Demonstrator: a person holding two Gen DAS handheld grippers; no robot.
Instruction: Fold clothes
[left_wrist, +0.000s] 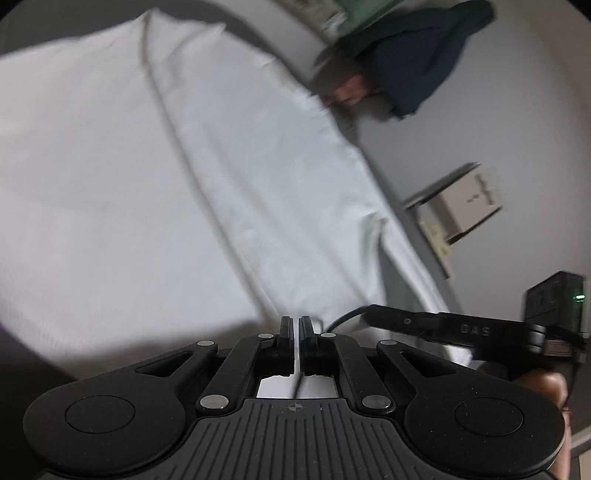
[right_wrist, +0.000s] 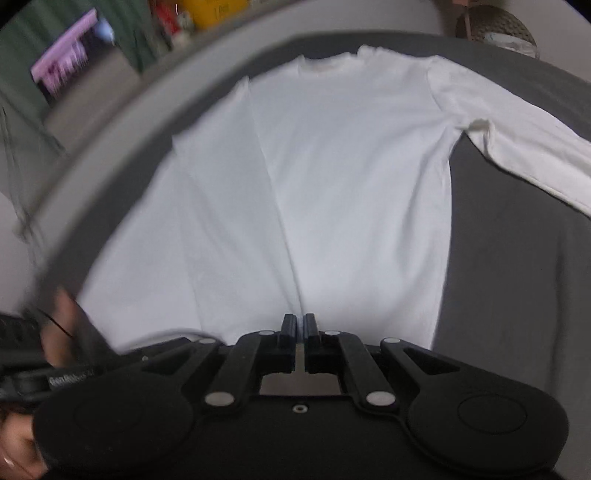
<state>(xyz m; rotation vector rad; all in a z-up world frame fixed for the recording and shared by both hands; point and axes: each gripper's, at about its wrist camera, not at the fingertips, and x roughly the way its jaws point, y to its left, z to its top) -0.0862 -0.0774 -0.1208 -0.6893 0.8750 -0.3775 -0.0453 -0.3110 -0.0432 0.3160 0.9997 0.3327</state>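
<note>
A white long-sleeved shirt (right_wrist: 332, 166) lies flat on a dark grey surface (right_wrist: 498, 258), its neck at the far end and one sleeve (right_wrist: 517, 136) stretched out to the right. My right gripper (right_wrist: 300, 326) is shut on the near hem, and white cloth shows between its fingers. In the left wrist view the shirt (left_wrist: 184, 166) fills the left and middle, with a long crease running down it. My left gripper (left_wrist: 296, 326) is shut on the hem too. The right gripper (left_wrist: 375, 313) comes in from the right beside it, also at the hem.
A dark blue garment (left_wrist: 417, 62) and a cardboard box (left_wrist: 469, 201) lie on the pale floor past the shirt's edge. A black device with a green light (left_wrist: 554, 299) sits on the right gripper. A hand (right_wrist: 62, 325) holds the left gripper at the lower left.
</note>
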